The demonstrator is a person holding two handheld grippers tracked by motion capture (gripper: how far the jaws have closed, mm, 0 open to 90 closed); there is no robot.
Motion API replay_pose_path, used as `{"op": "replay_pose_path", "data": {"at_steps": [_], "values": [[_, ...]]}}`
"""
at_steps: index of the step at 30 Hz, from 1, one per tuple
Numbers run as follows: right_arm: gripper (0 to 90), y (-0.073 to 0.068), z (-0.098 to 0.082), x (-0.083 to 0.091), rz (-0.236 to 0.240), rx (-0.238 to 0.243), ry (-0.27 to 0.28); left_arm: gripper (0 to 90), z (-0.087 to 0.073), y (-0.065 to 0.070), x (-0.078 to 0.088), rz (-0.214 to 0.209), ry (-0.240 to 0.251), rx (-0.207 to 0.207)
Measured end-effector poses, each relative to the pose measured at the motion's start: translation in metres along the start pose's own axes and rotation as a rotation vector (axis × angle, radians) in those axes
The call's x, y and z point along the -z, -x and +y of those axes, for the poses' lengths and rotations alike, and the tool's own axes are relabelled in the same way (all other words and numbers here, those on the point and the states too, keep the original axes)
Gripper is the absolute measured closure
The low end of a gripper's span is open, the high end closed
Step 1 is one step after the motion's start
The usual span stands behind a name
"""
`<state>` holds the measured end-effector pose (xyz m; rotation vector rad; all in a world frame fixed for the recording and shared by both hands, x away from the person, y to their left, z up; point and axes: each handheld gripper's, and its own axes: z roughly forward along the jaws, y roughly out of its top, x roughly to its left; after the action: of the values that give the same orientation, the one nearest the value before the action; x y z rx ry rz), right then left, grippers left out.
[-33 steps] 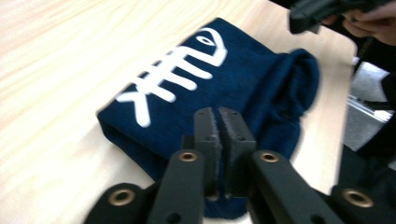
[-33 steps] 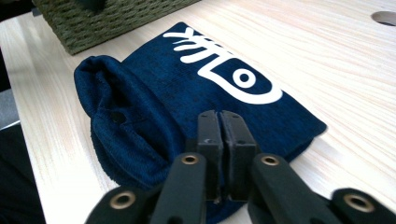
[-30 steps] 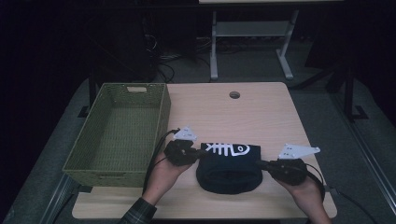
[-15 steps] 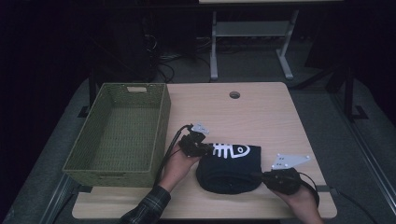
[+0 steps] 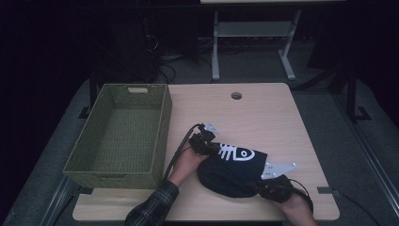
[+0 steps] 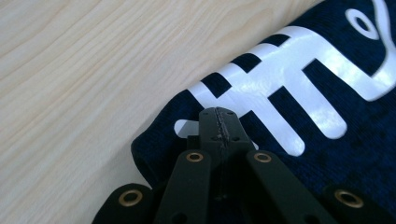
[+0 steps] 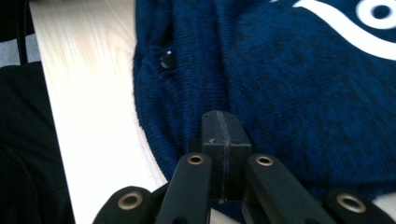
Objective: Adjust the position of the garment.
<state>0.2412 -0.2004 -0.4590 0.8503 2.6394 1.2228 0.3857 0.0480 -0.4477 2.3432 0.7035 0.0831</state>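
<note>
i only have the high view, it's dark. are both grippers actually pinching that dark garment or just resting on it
Observer: The left gripper view shows the left gripper with its jaws pressed together at the edge of the navy garment, right where the white fish-bone print begins. Whether cloth is caught between them I cannot tell.
Operator: and the right one
Observer: In the right gripper view the right gripper is also closed, its tips down on the folded hem nearest the table's edge.
Operator: anything on the fabric there i should avoid
Observer: A small dark button sits on the fold, just beyond the right jaws and apart from them.
</note>
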Motion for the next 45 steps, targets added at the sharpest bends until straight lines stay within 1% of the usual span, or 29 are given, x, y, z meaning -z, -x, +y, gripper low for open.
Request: {"op": "replay_pose_path", "data": {"at_steps": [1,3,5,6,8,10,11,12,15,16,17,18,20,21,23,24,25,26,28,29,31,32,33,35,39,41,42,43,45], "values": [[90.0,-0.002,0.001,-0.001,0.000,0.006,-0.003,90.0,0.001,-0.001,-0.001,-0.004,-0.020,-0.021],[90.0,-0.006,0.002,-0.004,0.004,0.033,-0.007,90.0,0.003,-0.001,-0.005,-0.009,-0.016,-0.020],[90.0,-0.009,0.004,-0.006,0.009,0.044,-0.010,90.0,0.004,-0.002,-0.007,-0.017,-0.013,-0.018],[90.0,-0.010,0.004,-0.007,0.016,0.045,-0.011,90.0,0.005,-0.002,-0.008,-0.018,-0.008,-0.011],[90.0,-0.011,0.006,-0.009,0.024,0.042,-0.013,90.0,0.005,-0.002,-0.006,-0.017,-0.012,-0.023],[90.0,-0.011,0.007,-0.009,0.028,0.052,-0.012,89.9,0.006,0.000,-0.002,-0.016,0.005,-0.013],[90.0,-0.012,0.008,-0.008,0.027,0.046,-0.004,89.9,0.006,0.001,0.002,-0.017,0.014,-0.007],[90.0,-0.011,0.009,-0.005,0.024,0.051,0.009,89.9,0.006,0.001,0.006,-0.021,0.015,-0.015],[90.0,-0.007,0.012,0.007,0.012,0.031,0.084,89.8,0.005,0.008,0.019,-0.043,0.053,0.004],[90.0,-0.004,0.014,0.011,-0.004,0.028,0.103,89.8,0.004,0.010,0.023,-0.046,0.066,0.005],[90.0,-0.002,0.016,0.015,-0.024,0.026,0.120,89.8,0.003,0.012,0.027,-0.052,0.066,-0.008],[90.0,0.001,0.017,0.018,-0.039,0.023,0.133,89.8,0.001,0.016,0.031,-0.057,0.077,-0.001],[90.0,0.009,0.019,0.021,-0.075,0.011,0.147,89.3,-0.002,0.022,0.038,-0.061,0.076,-0.010],[90.0,0.013,0.019,0.022,-0.086,-0.003,0.147,88.9,-0.005,0.025,0.042,-0.062,0.070,-0.023],[90.0,0.020,0.018,0.020,-0.103,-0.019,0.133,88.2,-0.010,0.032,0.048,-0.073,0.068,-0.027],[90.0,0.023,0.017,0.019,-0.102,-0.034,0.128,88.1,-0.010,0.032,0.048,-0.073,0.068,-0.027],[90.0,0.025,0.016,0.017,-0.101,-0.031,0.115,88.1,-0.013,0.035,0.049,-0.075,0.062,-0.028],[90.0,0.026,0.016,0.014,-0.104,-0.033,0.101,88.1,-0.017,0.038,0.047,-0.072,0.043,-0.028],[90.0,0.027,0.014,0.009,-0.102,-0.039,0.076,88.2,-0.021,0.038,0.040,-0.057,0.006,-0.044],[90.0,0.027,0.013,0.005,-0.101,-0.031,0.063,88.2,-0.022,0.037,0.036,-0.060,-0.006,-0.044],[90.0,0.027,0.012,-0.002,-0.100,-0.033,0.033,88.3,-0.023,0.036,0.028,-0.048,-0.018,-0.044],[90.0,0.027,0.012,-0.005,-0.100,-0.034,0.019,89.0,-0.024,0.036,0.024,-0.038,-0.042,-0.063],[90.0,0.026,0.011,-0.007,-0.099,-0.043,0.002,89.6,-0.025,0.036,0.021,-0.037,-0.043,-0.056],[90.0,0.025,0.010,-0.013,-0.107,-0.033,-0.018,89.9,-0.025,0.036,0.018,-0.034,-0.049,-0.068],[90.0,0.025,0.009,-0.014,-0.107,-0.040,-0.020,89.9,-0.025,0.036,0.018,-0.033,-0.051,-0.074],[89.8,0.024,0.009,-0.012,-0.115,-0.028,-0.014,89.8,-0.025,0.036,0.019,-0.034,-0.040,-0.067],[86.8,0.023,0.009,-0.011,-0.117,-0.030,-0.004,89.8,-0.024,0.036,0.020,-0.037,-0.043,-0.070],[83.8,0.023,0.009,-0.010,-0.118,-0.035,0.004,89.1,-0.024,0.036,0.021,-0.040,-0.033,-0.058],[80.7,0.023,0.008,-0.005,-0.128,-0.041,0.026,85.3,-0.023,0.035,0.025,-0.041,-0.022,-0.052]]}}
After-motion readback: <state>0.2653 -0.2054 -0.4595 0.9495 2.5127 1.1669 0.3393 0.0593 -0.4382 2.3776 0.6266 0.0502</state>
